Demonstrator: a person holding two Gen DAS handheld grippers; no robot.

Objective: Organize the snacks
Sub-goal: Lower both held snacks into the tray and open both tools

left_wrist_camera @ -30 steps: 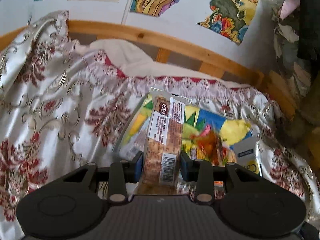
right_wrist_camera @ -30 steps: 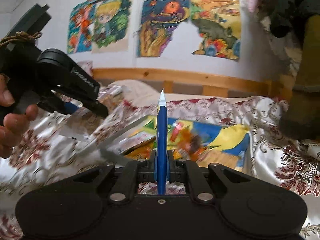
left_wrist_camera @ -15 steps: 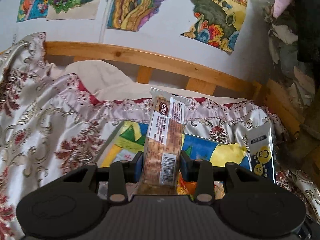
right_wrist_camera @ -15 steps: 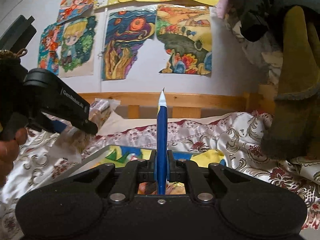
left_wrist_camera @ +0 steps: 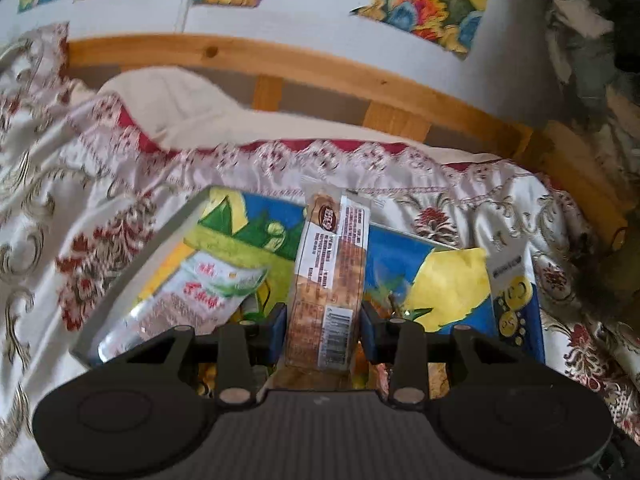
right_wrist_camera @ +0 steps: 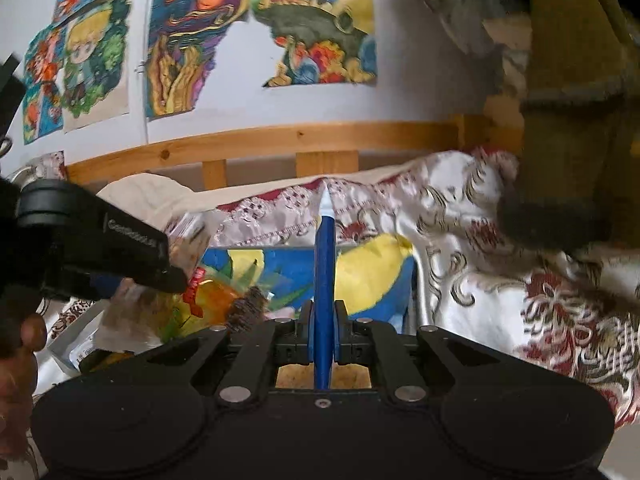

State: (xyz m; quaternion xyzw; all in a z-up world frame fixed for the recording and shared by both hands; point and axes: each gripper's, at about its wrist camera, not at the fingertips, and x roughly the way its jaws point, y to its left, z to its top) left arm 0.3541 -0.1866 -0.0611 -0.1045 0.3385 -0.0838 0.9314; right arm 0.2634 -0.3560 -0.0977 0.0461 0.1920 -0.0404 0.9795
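Observation:
My left gripper (left_wrist_camera: 322,330) is shut on a clear-wrapped brown biscuit packet (left_wrist_camera: 330,276) and holds it upright over a shallow box (left_wrist_camera: 132,268) with a blue, yellow and green picture inside. A white and green snack pouch (left_wrist_camera: 196,292) lies in the box at left. My right gripper (right_wrist_camera: 323,330) is shut on a blue and white sachet (right_wrist_camera: 324,272), seen edge-on; the same sachet (left_wrist_camera: 516,296) shows at the box's right side in the left wrist view. An orange sweet bag (right_wrist_camera: 218,300) lies in the box.
The box rests on a white and red patterned bedspread (left_wrist_camera: 80,208). A wooden bed rail (left_wrist_camera: 320,68) and a wall with colourful drawings (right_wrist_camera: 180,48) stand behind. Dark hanging clothes (right_wrist_camera: 568,100) are at the right.
Both grippers have moved closer over the box and tilted down. More of the box inside shows, with the white and green pouch now in view.

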